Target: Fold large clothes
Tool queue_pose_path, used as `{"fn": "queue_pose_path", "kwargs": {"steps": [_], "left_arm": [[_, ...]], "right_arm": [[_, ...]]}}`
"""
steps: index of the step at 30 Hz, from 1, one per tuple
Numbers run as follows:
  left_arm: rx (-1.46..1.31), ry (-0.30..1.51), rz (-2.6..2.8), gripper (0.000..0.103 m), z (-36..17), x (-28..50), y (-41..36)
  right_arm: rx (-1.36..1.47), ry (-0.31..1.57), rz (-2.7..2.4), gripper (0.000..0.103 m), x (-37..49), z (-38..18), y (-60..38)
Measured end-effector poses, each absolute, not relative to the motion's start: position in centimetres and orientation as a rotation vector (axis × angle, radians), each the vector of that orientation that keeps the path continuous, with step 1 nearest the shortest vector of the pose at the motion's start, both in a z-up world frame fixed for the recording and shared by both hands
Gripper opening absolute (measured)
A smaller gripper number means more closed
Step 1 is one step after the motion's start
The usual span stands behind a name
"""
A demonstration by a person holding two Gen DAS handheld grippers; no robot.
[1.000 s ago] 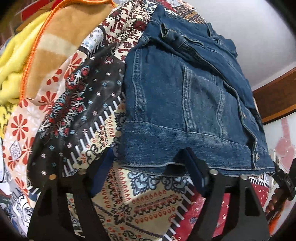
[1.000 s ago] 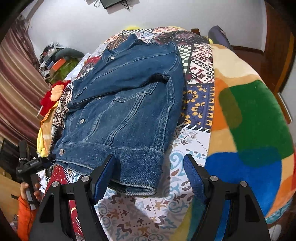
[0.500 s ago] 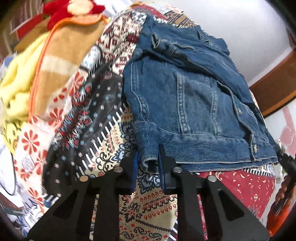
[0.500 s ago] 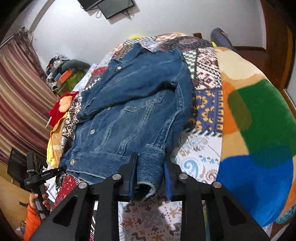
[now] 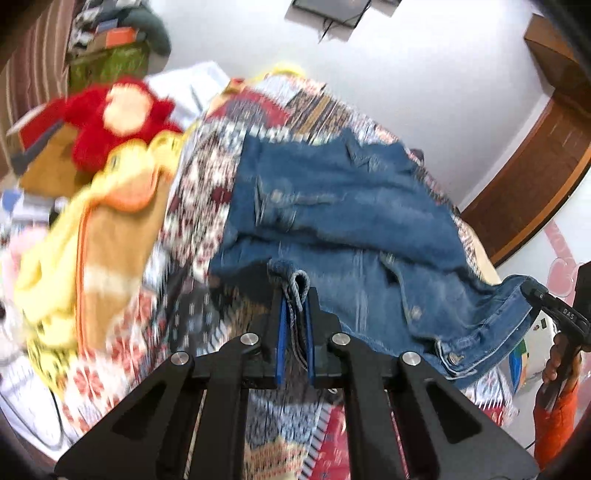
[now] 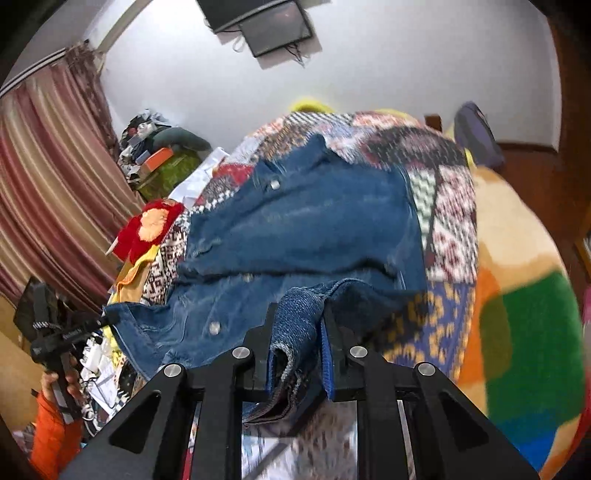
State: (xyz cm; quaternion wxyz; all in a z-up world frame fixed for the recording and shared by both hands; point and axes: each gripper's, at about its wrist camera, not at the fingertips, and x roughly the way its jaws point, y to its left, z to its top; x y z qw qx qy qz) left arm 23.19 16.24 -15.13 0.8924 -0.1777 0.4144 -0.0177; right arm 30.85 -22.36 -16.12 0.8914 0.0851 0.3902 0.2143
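A blue denim jacket (image 5: pixel 351 206) lies on a patterned bedspread (image 5: pixel 207 192), its near hem lifted off the bed at both corners. My left gripper (image 5: pixel 295 295) is shut on the hem's left corner, a thin fold of denim pinched between the blue pads. In the right wrist view the jacket (image 6: pixel 314 221) spreads away from my right gripper (image 6: pixel 299 314), whose jaws are closing on a thick bunch of the hem's right corner, with the pads pressing on it. Each gripper shows in the other's view, holding the hem: the right one (image 5: pixel 526 288) and the left one (image 6: pixel 107 317).
A red plush toy (image 5: pixel 110 122) and a yellow and tan blanket (image 5: pixel 110 229) lie left of the jacket. A colour-block blanket (image 6: pixel 524 314) covers the bed's right side. A striped curtain (image 6: pixel 48 184), a cluttered shelf (image 6: pixel 159 158) and a wall screen (image 6: pixel 266 26) stand beyond.
Both grippers went from open at the hem to shut on its two corners. Both then rose, lifting the hem off the bedspread.
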Motion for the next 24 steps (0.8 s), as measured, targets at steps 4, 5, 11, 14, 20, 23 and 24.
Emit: {"fn": "queue_pose_path", "kwargs": {"steps": [4,5,11,14,20,23,24], "left_arm": [[-0.305,0.796,-0.029,0.008,-12.4,26.5,16.1],[-0.295,0.785,-0.030,0.008,-11.9,27.0,16.1],[-0.239,0.732,-0.026,0.008,-9.2,31.5,16.6],[-0.222,0.709,-0.011,0.008,-8.3,33.9,17.0],[-0.233,0.733,0.041,0.008,-8.9,40.2,18.8],[-0.259,0.758,0.054,0.004,-9.9,43.4,20.1],[-0.243,0.758,0.076,0.003,-10.2,44.4,20.5]], "right_arm": [[0.165,0.751,0.430,0.016,33.8,-13.8,-22.0],[0.160,0.741,0.427,0.016,34.6,-13.3,-21.9],[0.121,0.699,0.426,0.015,39.9,-10.8,-21.2],[0.115,0.685,0.411,0.015,42.8,-10.1,-20.9],[0.134,0.686,0.385,0.015,49.4,-10.2,-20.0],[0.126,0.703,0.368,0.015,52.7,-11.0,-19.1],[0.125,0.707,0.365,0.015,53.5,-11.3,-19.0]]}}
